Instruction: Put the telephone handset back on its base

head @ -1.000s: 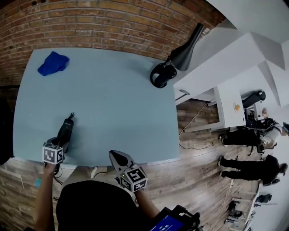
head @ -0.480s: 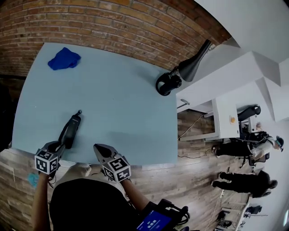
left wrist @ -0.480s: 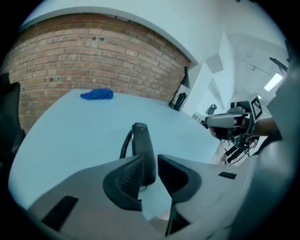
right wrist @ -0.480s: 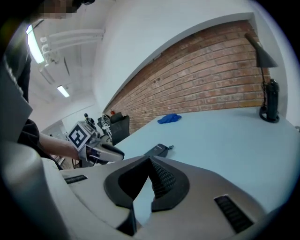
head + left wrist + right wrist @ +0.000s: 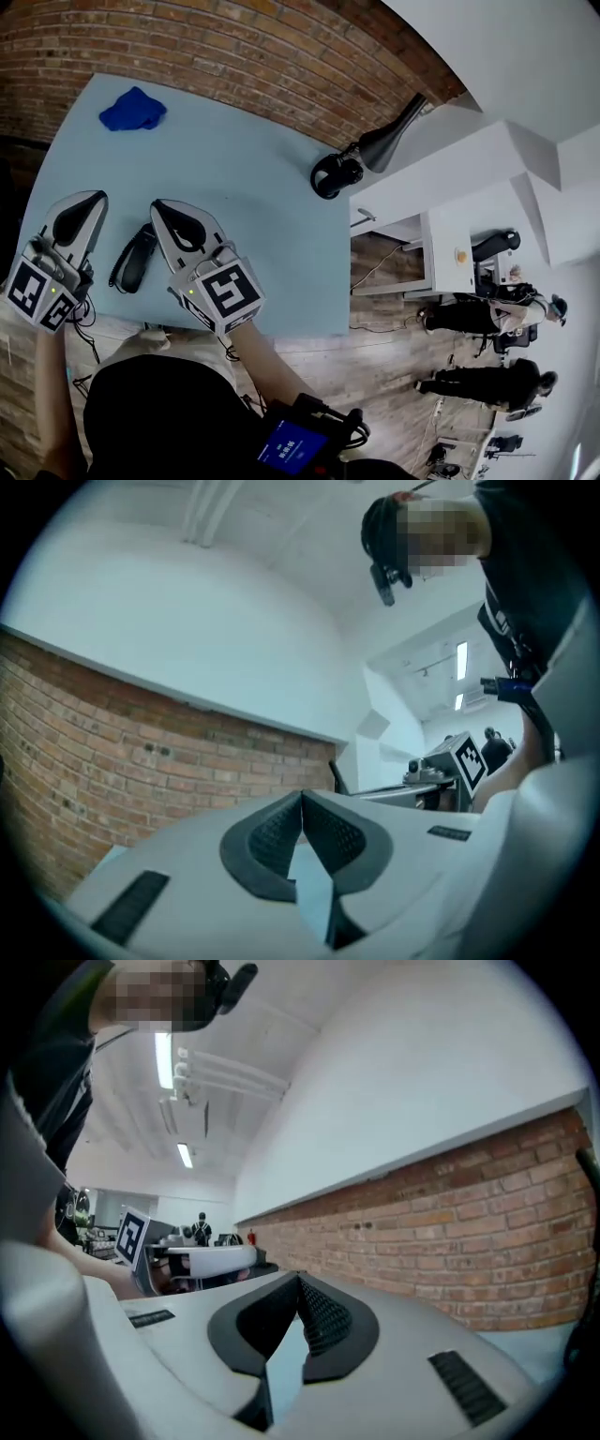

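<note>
My left claw [image 5: 301,808] has just clenched shut, empty; my right claw [image 5: 298,1290] is clenched, empty too; the telephone handset [image 5: 133,259] lies on the tabletop [image 5: 244,197], between them.

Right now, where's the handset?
In the head view the handset lies on the table by its near-left edge. It shows between the left gripper and the right gripper, and neither is holding it.

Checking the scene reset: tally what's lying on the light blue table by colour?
Black: 2, the corded telephone handset and the ring-shaped object at the far corner.
Blue: 1, the crumpled cloth.
Total: 3.
Long black cone beside it not counted: may stand off the light blue table.
</note>
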The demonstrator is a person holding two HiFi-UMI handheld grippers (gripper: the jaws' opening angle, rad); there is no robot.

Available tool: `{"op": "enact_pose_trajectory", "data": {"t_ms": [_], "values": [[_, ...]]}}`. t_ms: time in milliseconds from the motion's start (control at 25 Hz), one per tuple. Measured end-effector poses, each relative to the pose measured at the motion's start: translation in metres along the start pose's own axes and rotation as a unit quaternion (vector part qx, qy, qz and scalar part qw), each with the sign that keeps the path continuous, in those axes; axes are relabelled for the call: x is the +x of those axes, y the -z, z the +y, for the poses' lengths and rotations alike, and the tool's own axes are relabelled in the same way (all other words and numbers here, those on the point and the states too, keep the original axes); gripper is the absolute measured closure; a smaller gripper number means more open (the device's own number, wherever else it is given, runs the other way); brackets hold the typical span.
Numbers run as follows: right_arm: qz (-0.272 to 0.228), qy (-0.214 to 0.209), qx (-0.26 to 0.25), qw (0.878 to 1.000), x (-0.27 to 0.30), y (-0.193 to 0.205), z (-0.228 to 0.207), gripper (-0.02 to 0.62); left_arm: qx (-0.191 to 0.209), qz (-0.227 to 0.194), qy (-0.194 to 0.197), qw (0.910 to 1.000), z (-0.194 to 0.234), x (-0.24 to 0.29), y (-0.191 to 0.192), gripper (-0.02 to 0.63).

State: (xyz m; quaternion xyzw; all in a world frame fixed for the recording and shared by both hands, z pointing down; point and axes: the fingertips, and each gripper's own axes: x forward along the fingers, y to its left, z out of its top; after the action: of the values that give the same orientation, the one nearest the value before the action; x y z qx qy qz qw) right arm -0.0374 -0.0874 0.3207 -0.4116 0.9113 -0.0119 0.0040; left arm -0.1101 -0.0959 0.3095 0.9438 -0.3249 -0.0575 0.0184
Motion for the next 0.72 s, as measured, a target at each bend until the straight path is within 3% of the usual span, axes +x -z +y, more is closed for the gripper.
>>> {"op": "enact_pose_trajectory", "data": {"t_ms": [120, 240, 480, 720], "values": [[-0.051, -0.019, -0.038, 0.998, -0.007, -0.046, 0.016, 0.577, 0.020, -0.068, -0.007, 0.9975, -0.005, -0.017, -0.040, 0.577], [-0.049, -0.026, -0.065, 0.996, -0.011, -0.042, 0.023, 0.577, 0.041, -0.079, -0.018, 0.9959, -0.003, -0.027, -0.032, 0.577], [0.019, 0.009, -0.017, 1.000, -0.020, 0.055, 0.007, 0.578, 0.049, 0.038, -0.061, 0.9962, 0.013, -0.028, 0.065, 0.577], [0.090, 0.028, 0.011, 0.995, -0.041, 0.124, 0.010, 0.578, 0.018, 0.113, -0.052, 0.9921, 0.000, -0.034, 0.136, 0.577]]}}
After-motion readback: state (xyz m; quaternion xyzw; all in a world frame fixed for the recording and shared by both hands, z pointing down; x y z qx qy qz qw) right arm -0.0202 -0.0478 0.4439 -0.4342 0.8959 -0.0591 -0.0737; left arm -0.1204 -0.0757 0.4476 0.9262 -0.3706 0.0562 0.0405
